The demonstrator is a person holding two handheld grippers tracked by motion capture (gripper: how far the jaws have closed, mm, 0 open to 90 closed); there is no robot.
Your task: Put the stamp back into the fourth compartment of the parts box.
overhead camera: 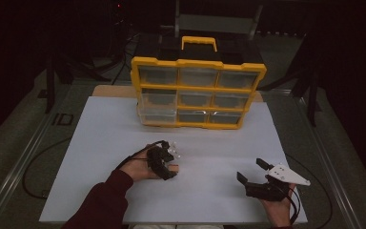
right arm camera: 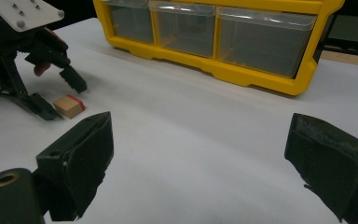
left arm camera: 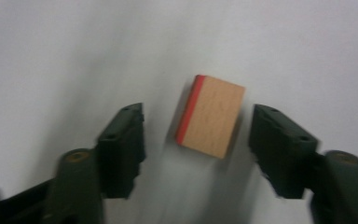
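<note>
Left tongs straddle the block, not yet gripping.
I square the tilted block mid-frame, then pinch; right tongs gape empty.

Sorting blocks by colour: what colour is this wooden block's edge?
Red, on the wooden block; the left gripper view shows it best.

The letters "ID" stand on the dark table edge, left of the white board
</note>
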